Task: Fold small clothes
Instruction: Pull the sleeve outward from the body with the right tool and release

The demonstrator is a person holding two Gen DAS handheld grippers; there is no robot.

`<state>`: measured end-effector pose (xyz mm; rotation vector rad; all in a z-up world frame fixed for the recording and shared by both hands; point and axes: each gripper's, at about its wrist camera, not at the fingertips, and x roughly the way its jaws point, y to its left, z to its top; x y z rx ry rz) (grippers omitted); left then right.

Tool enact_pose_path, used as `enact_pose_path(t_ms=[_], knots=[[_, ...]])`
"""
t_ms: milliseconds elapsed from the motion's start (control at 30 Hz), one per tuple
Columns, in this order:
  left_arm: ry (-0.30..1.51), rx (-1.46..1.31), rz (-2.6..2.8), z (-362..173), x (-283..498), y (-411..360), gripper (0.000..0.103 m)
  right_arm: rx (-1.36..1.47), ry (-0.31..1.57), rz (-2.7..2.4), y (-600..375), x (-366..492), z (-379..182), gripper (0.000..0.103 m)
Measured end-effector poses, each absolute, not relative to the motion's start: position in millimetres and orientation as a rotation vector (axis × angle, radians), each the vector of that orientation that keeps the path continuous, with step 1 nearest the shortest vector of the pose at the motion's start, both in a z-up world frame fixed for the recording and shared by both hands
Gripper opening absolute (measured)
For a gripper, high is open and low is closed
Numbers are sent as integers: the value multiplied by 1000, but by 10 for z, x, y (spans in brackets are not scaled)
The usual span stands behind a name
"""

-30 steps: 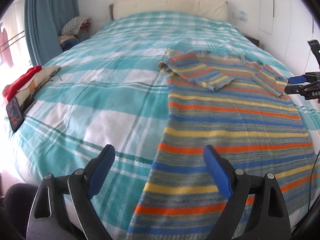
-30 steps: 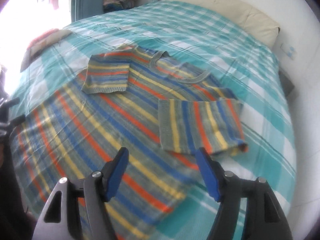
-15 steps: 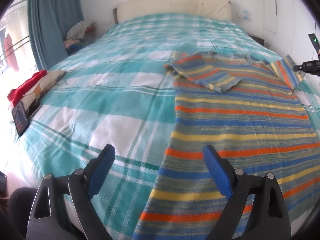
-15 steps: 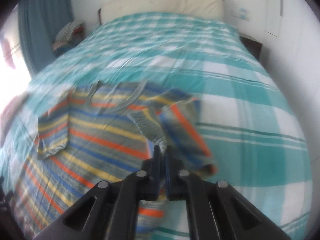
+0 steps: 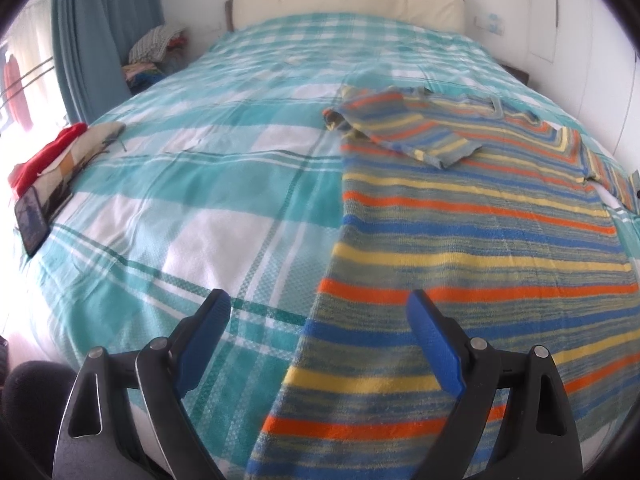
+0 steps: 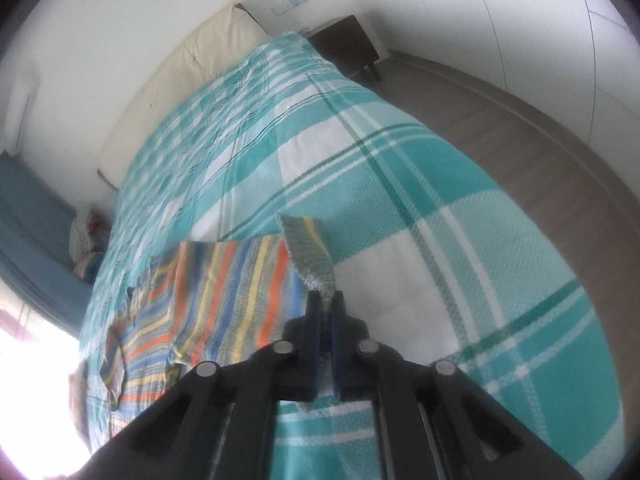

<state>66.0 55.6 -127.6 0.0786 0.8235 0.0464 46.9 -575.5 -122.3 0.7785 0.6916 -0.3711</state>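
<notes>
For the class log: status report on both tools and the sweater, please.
Left tool open, low over sweater hem. Right tool shut on sleeve cuff. Nothing in the way.

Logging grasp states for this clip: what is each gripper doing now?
Left gripper: open, holding nothing.
Right gripper: closed on the striped sweater's sleeve cuff.

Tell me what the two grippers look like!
Both look alike. The left gripper has black plastic arms with triangle-shaped holes, round silver screws, and bright blue rubbery pads on its fingers. The right gripper has the same black arms, silver screws and blue pads. No cables show.
</notes>
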Motion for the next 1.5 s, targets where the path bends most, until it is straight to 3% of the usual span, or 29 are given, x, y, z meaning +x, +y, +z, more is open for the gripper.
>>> enact_pose_path(t_ms=[233,367,433,467,733,1500], knots=[[833,83,56,-1303,666,561,91,958,617,-325,-5845,357,-1493,15],[842,85,55,-1322,680,549,91,923,639,-336,-5808,408,-1462,15],[843,92,58,-1325,677,542,91,881,663,-363,-5792,432,-1421,13],[843,95,60,-1327,676,543,91,840,691,-404,-5795,436,-1389,2],[856,69,74,-1332,693,615,91,585,788,-608,-5640,386,-1220,2],[868,60,87,-1340,695,666,91,592,773,-655,-5626,246,-1321,1]])
